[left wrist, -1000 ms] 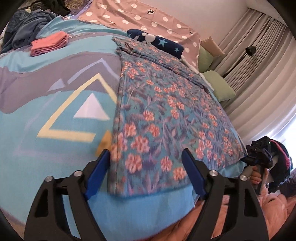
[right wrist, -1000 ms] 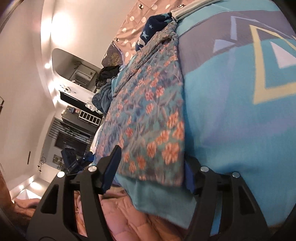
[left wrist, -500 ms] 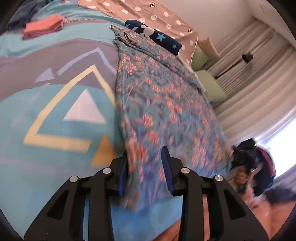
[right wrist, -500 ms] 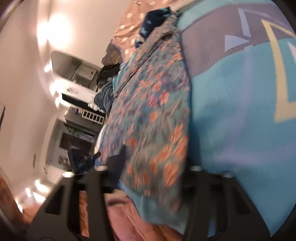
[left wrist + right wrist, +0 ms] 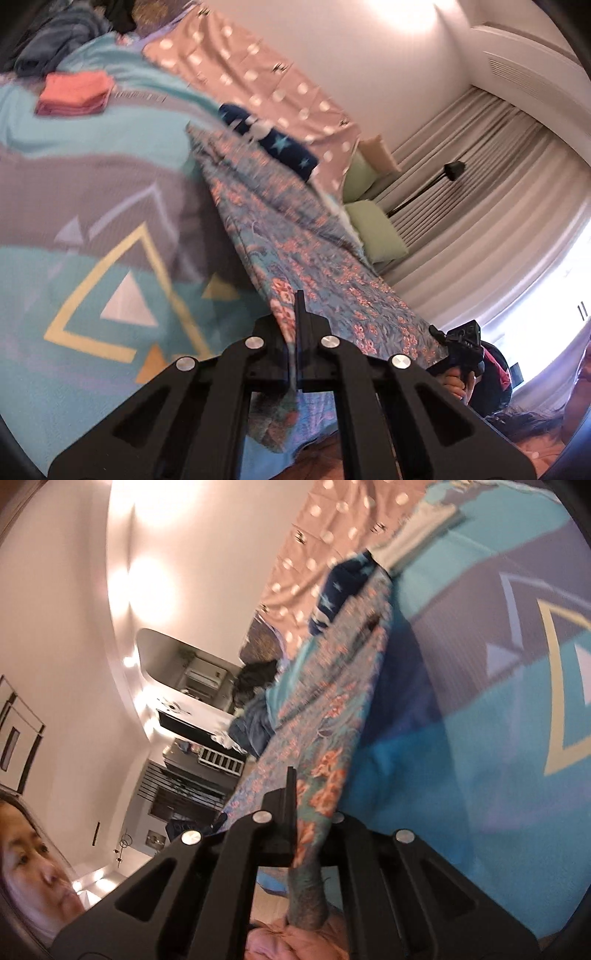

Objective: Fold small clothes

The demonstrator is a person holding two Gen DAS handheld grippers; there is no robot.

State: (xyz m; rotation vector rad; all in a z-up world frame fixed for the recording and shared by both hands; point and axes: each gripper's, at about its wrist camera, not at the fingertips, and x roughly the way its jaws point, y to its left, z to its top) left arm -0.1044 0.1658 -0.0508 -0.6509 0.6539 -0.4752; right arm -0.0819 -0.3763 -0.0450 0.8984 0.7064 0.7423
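Left gripper [image 5: 295, 354] jaws closed on the near edge of the floral garment [image 5: 314, 266], cloth pinched between them and a bit of hem hanging below. Right gripper [image 5: 308, 823] jaws likewise clamped on the same floral garment [image 5: 332, 716] at another near corner, with a twisted tail of fabric drooping under it. Garment is a teal piece with orange flowers, stretched long across the bed [image 5: 74, 229], running from its near edge toward the head end; the near end is raised off the blanket, and the right wrist view shows a dark shadow under that lifted edge. Bed cover is turquoise and grey with yellow-outlined triangles. At the head end: a pink polka-dot cover [image 5: 258, 77], a navy star-print item [image 5: 273, 144] touching the far end of the garment, green pillows [image 5: 376, 229] near the right edge. A folded coral cloth stack [image 5: 74, 92] sits well apart at the far left corner, with a dark blue clothes heap [image 5: 55, 40] beyond it. Right gripper is also visible from the left wrist view at the bed's near right corner. Both views are motion-blurred.
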